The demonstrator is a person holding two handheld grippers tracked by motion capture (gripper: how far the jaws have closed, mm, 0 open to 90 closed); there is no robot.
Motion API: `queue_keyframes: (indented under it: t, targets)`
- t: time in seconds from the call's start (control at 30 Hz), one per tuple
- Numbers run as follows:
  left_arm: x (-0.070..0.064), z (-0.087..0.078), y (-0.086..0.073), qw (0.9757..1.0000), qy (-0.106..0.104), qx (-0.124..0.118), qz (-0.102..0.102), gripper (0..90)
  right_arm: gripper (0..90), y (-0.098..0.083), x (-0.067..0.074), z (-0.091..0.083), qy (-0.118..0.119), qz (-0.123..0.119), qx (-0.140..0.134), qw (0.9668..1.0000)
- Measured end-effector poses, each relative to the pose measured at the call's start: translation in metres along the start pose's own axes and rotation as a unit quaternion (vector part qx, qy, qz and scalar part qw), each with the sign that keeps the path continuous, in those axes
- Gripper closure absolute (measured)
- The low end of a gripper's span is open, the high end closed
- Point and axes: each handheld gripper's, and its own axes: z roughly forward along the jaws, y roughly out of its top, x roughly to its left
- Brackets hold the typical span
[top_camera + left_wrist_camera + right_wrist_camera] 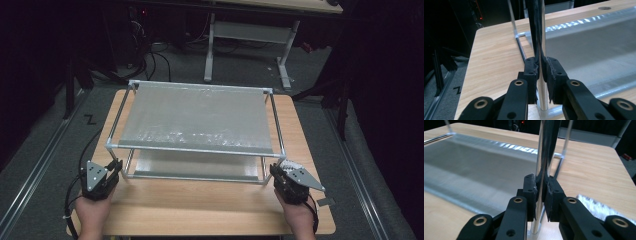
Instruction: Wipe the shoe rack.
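A silver tube-frame rack (195, 150) with two translucent grey shelves stands on the wooden table (200, 210). My left gripper (116, 167) is at the rack's front left corner, and in the left gripper view its jaws (540, 62) are shut on the upright corner post (543, 97). My right gripper (275, 172) is at the front right corner. In the right gripper view it (541, 181) is likewise shut on that corner's upright post (537, 215). A hand holds each gripper from the table's near edge.
A whitish textured piece (596, 207) lies on the table just right of the right gripper. Behind the table stands a white-legged desk frame (250, 40) with cables on the dark floor. Metal rails (35, 170) run along the floor on both sides.
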Motion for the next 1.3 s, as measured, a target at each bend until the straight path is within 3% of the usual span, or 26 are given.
queue_keyframes:
  t: [0.13, 0.4, 0.6, 0.9, 0.97, 1.1, 1.3]
  targets:
    - [-0.006, -0.001, 0.000, 1.0000, -0.004, 0.001, 0.001, 79.1, 80.6, 0.006, -0.010, 0.014, -0.009, 0.002, 0.004, 0.9999]
    - [-0.020, 0.000, 0.003, 0.9998, -0.014, -0.001, 0.014, 78.6, 80.6, 0.010, -0.025, 0.025, -0.032, 0.018, 0.002, 0.9993]
    - [-0.019, 0.004, 0.004, 0.9998, -0.011, 0.001, 0.018, 78.4, 80.6, 0.010, -0.027, 0.026, -0.031, 0.021, 0.000, 0.9993]
    - [-0.017, 0.010, 0.005, 0.9998, -0.017, -0.006, 0.009, 78.5, 80.2, 0.007, -0.026, 0.022, -0.032, 0.016, -0.002, 0.9994]
    - [-0.018, 0.009, 0.007, 0.9998, -0.015, -0.003, 0.012, 77.3, 73.4, 0.007, -0.027, 0.019, -0.036, 0.021, -0.008, 0.9991]
    - [-0.015, 0.003, 0.007, 0.9998, -0.015, -0.012, -0.004, 67.4, 66.6, 0.006, -0.029, 0.014, -0.037, 0.027, -0.012, 0.9989]
    - [-0.015, -0.007, 0.003, 0.9999, -0.011, -0.007, 0.003, 54.7, 55.7, 0.001, -0.026, 0.004, -0.041, 0.030, -0.011, 0.9986]
